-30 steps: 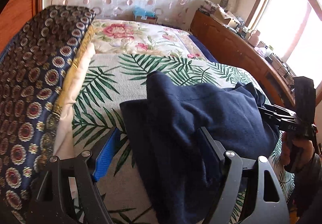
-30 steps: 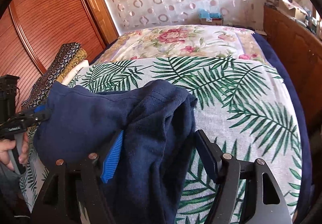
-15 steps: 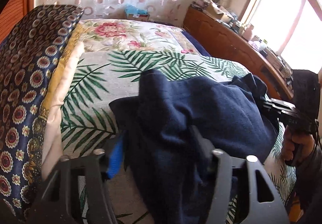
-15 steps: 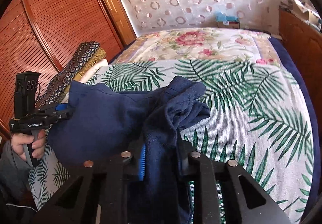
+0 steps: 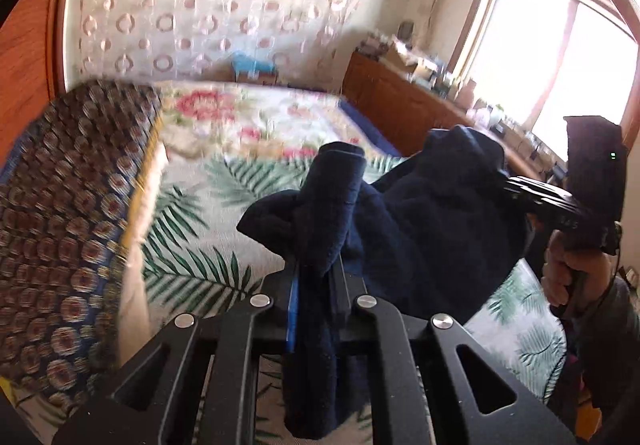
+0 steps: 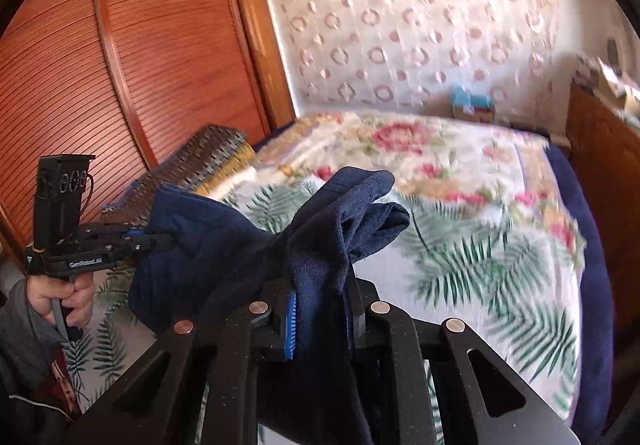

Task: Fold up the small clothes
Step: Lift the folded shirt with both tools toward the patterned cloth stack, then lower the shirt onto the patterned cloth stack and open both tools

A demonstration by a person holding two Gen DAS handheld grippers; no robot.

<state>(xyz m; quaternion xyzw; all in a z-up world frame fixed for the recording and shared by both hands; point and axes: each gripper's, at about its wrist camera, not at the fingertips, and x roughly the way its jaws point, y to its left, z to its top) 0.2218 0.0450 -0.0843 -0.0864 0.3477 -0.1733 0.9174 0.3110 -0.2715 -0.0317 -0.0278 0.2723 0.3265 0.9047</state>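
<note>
Navy garment [image 5: 432, 229] — bunched, creased, hanging off bed [image 5: 188, 245].

grippers [image 5: 316, 277]: 2 | navy garment [image 5: 432, 229]: 1 | bed [image 5: 256, 125]: 1 | folded blankets [image 5: 60, 225]: 1 stack

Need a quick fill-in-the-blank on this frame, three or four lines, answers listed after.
1. The left gripper and the right gripper both pinch the same dark ____ fleece garment.
2. Beneath it lies a white bedspread printed with green ____ leaves.
3. The louvred wardrobe door is made of ____.
4. Each gripper has one ____ finger pad.

Answers: blue; palm; wood; blue
</note>
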